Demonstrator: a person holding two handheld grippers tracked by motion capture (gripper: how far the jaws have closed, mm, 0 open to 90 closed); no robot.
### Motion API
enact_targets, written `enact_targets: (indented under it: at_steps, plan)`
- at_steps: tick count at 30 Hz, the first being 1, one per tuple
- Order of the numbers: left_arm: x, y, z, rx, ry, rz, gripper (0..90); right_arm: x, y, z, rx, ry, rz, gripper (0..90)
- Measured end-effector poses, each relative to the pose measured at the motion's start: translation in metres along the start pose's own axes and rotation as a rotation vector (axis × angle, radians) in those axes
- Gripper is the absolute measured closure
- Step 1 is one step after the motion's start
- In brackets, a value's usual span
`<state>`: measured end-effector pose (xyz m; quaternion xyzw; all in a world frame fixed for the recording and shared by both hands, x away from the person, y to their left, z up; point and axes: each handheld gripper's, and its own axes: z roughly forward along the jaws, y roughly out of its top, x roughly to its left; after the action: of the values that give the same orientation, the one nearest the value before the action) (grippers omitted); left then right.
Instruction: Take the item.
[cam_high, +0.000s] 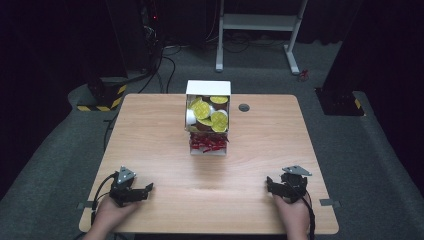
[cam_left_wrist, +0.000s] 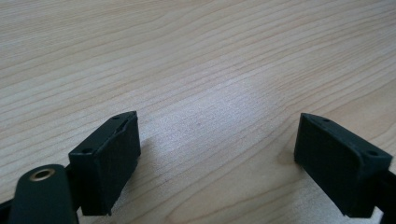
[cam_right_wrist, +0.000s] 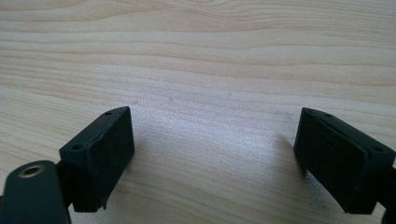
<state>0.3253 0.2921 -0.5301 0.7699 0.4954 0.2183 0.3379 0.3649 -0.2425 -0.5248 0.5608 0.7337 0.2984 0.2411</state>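
Observation:
A white box (cam_high: 208, 90) stands at the table's far middle, its upper part holding several round cups with yellow lids (cam_high: 202, 110) and its lower tray holding small red packets (cam_high: 207, 143). My left gripper (cam_high: 142, 190) rests near the front left edge of the table, held by a hand, and points right. In the left gripper view its jaws stand wide apart over bare wood, left gripper (cam_left_wrist: 217, 156) open with nothing between. My right gripper (cam_high: 272, 186) rests near the front right edge and points left. The right gripper (cam_right_wrist: 212, 156) is likewise open over bare wood.
The wooden table (cam_high: 150, 130) has a round grey cable cap (cam_high: 244, 107) right of the box. Beyond it, a white desk frame (cam_high: 260, 22) stands on grey carpet, with cables and a yellow-black striped base (cam_high: 102, 97) at the far left.

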Motion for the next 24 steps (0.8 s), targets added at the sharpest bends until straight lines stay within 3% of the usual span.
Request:
enact_targets:
  at_steps: [3, 18, 24]
  plan:
    - [0.0, 0.0, 0.0, 0.0, 0.0, 0.0, 14.8, 0.0013, 0.0002, 0.0002, 0.009, -0.014, 0.019, 9.8]
    - [0.0, 0.0001, -0.0001, 0.002, 0.0, 0.001, 14.7, 0.0007, 0.0005, 0.0005, 0.01, -0.005, 0.019, 9.8]
    - [0.0, 0.0001, -0.0001, 0.002, 0.0, 0.001, 14.7, -0.0026, 0.0021, -0.0071, -0.035, 0.002, 0.028, 12.2]
